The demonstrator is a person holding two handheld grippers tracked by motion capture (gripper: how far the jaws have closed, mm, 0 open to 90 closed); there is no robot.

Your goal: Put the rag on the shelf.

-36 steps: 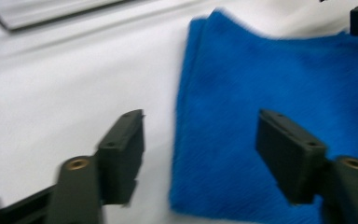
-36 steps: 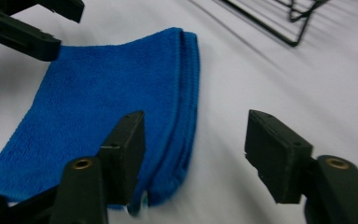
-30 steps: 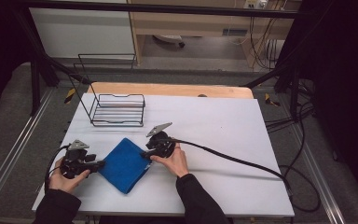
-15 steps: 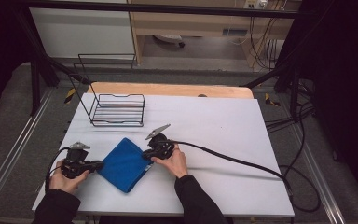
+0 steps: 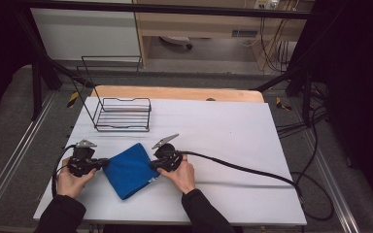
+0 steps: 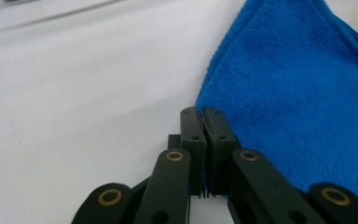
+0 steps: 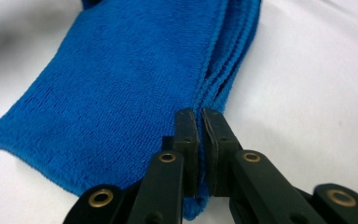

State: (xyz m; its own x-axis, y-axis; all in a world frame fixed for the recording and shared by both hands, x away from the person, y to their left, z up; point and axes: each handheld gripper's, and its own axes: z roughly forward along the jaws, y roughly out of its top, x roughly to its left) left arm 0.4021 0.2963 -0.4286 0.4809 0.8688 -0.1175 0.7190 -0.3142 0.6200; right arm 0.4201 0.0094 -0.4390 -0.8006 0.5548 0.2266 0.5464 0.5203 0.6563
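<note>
Folded blue towel (image 5: 128,170) flat on white bench (image 5: 233,126), near edge. Left gripper (image 5: 103,164) just clenched on towel's left corner; right gripper (image 5: 151,165) just clenched on right edge.

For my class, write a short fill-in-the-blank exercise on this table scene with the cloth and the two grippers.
1. The folded cloth is coloured ____.
2. The left gripper and right gripper each pinch a ____ of the cloth.
3. Behind the cloth stands a black wire ____.
4. Both grippers' jaws are ____ on the cloth.

Missing words: blue; corner; rack; shut
</note>
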